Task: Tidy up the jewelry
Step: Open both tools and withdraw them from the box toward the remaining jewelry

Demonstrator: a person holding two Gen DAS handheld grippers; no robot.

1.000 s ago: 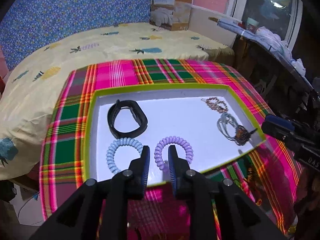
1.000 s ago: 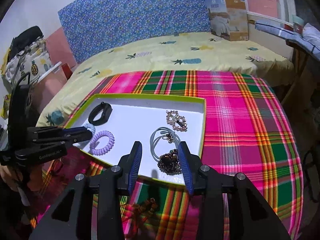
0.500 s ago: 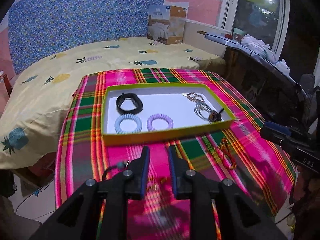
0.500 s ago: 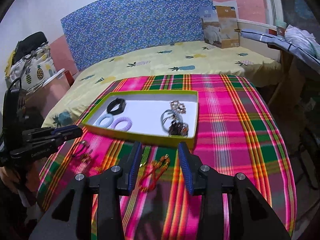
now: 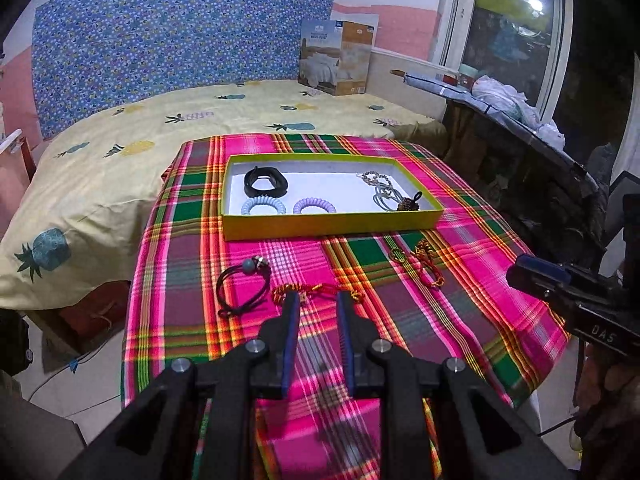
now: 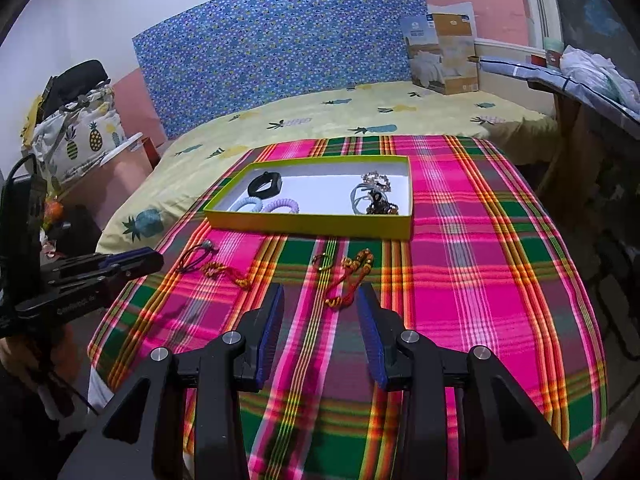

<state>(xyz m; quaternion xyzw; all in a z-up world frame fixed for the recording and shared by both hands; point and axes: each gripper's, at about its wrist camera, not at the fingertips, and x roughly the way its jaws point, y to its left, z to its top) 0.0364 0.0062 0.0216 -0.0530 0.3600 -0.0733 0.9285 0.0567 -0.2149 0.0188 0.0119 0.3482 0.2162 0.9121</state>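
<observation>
Only the left view shows the black cord bracelet [image 5: 240, 290] whole (both hand-held grippers gape, empty).

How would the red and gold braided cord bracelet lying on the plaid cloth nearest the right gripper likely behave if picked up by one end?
The braided cord bracelet lies in loose bends, so it would probably droop limply. It looks thin, likely light. Its knots may give the right gripper, whose jaws stand open, some purchase.

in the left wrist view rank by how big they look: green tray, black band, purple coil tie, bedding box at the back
1. Green tray
2. Bedding box, though it stands farther back, so its real size is unsure
3. Black band
4. Purple coil tie, only slightly smaller than the band
</observation>
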